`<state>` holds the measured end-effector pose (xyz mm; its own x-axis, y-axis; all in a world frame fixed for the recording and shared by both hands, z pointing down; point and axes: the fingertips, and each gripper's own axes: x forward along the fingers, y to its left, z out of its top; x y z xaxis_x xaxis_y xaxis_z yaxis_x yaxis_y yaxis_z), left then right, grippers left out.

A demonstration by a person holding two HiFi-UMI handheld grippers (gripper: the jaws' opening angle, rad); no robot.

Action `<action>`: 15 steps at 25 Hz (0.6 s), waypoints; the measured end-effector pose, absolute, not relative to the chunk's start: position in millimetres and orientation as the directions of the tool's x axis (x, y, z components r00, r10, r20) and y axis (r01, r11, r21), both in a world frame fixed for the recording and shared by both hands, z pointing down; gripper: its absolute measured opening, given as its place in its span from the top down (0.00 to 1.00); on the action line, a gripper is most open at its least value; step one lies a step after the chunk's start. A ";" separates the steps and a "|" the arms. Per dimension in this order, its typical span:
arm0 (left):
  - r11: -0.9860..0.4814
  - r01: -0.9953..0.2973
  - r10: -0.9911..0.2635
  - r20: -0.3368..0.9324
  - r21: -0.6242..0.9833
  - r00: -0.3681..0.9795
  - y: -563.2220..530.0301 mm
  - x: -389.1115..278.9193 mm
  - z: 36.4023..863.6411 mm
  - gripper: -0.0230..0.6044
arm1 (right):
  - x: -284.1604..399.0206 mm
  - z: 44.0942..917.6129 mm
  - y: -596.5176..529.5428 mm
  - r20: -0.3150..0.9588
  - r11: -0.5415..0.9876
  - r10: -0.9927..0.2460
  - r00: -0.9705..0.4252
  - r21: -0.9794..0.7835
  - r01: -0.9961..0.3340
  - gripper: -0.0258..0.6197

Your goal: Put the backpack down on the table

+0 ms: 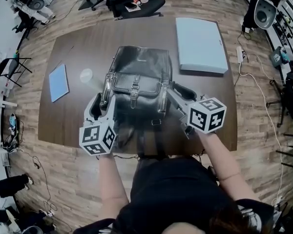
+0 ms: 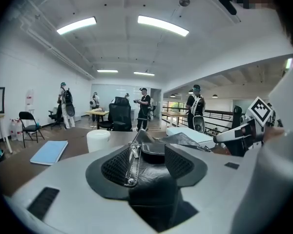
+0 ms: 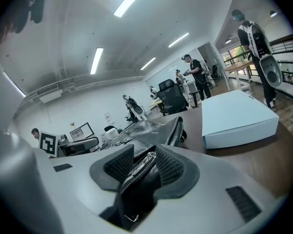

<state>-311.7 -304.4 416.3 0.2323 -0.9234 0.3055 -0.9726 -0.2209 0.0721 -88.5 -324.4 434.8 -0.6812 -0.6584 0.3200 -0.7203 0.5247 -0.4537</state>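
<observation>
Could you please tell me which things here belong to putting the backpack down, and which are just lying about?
Job: backpack, table, left gripper, right gripper, both gripping it.
Lying about: blue notebook, white container, pale blue box.

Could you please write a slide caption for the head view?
Left gripper and right gripper hold the black backpack on the dark table, beside a pale box.
</observation>
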 end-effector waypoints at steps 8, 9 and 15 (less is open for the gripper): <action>-0.249 -0.963 -0.928 0.259 0.104 0.268 -290.2 -291.3 396.0 0.75 | -81.2 421.9 -313.8 0.287 0.552 -0.664 -0.691 -0.436 -0.711 0.79; -0.245 -0.965 -0.930 0.257 0.097 0.262 -288.4 -290.0 394.2 0.79 | -79.7 419.4 -312.7 0.280 0.556 -0.667 -0.691 -0.430 -0.711 0.81; -0.245 -0.965 -0.931 0.256 0.094 0.261 -275.8 -276.2 387.9 0.84 | -75.8 405.9 -304.6 0.238 0.584 -0.665 -0.708 -0.425 -0.692 0.90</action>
<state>-276.2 -275.8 387.9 0.2613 -0.9306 0.2563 -0.9649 -0.2451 0.0939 -75.8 -304.6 405.9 -0.7078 -0.6651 0.2382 -0.6916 0.5837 -0.4254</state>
